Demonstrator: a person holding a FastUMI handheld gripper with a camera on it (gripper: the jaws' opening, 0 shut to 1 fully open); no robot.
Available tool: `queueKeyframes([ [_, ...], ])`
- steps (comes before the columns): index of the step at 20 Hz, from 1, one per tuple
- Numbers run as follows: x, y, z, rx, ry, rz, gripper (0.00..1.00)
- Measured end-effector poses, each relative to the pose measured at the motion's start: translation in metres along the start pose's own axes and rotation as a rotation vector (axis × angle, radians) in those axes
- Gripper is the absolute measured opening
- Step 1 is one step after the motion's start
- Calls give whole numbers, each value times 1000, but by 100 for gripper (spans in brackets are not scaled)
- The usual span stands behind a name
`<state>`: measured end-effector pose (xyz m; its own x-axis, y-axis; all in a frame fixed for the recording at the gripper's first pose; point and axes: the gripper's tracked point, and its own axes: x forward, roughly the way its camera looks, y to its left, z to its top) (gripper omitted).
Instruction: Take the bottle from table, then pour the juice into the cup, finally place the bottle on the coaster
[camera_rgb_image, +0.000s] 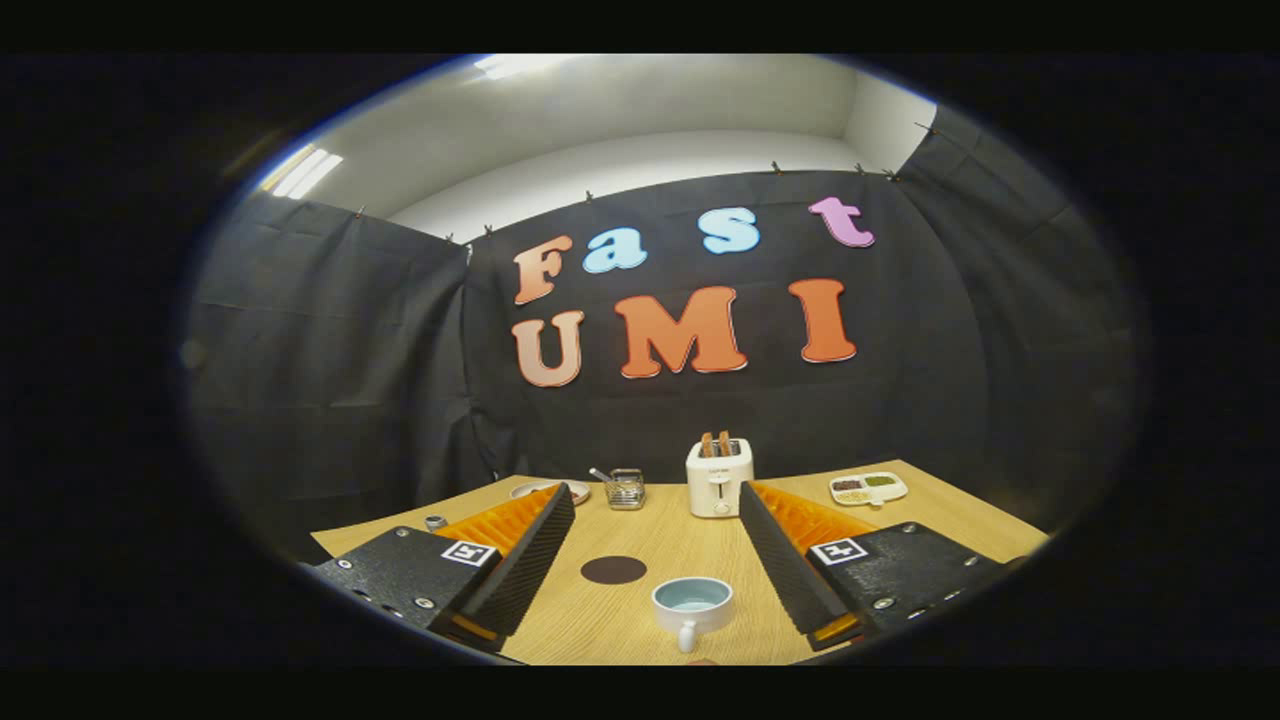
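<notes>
cup (692, 606): white outside, pale blue inside, upright on the wooden table (660, 540), handle turned toward the camera; sits between the two fingers, closer to the right one, touching neither.
coaster (613, 570): dark round disc, flat on the table, just left of and slightly beyond the cup, also between the fingers; nothing on it.
gripper (652, 500): fingers spread wide apart, nothing held, tips reaching out over the table.
toaster (719, 478): white, upright, two browned slices standing in its slots; beyond the fingertips near the table's far edge.
small wire rack (625, 488): left of the toaster, contents unclear.
plate (550, 489): pale, partly hidden behind the left finger.
divided tray (868, 487): white, dark and green fillings, far right of the toaster.
</notes>
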<state>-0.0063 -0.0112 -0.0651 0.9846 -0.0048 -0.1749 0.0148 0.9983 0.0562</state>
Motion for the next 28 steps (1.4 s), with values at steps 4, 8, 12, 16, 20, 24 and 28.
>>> queueKeyframes([
  [4, 1, 14, -6, -5, 11, 32, 98],
  [8, 5, 37, -21, -34, 29, 87, 98],
  [12, 9, 63, -43, -71, 62, 135, 98],
  [16, 13, 94, -64, -78, 94, 202, 98],
  [20, 19, 120, -83, -86, 125, 250, 98],
  [24, 25, 146, -102, -89, 156, 293, 98],
  [28, 31, 170, -125, -88, 194, 321, 98],
])
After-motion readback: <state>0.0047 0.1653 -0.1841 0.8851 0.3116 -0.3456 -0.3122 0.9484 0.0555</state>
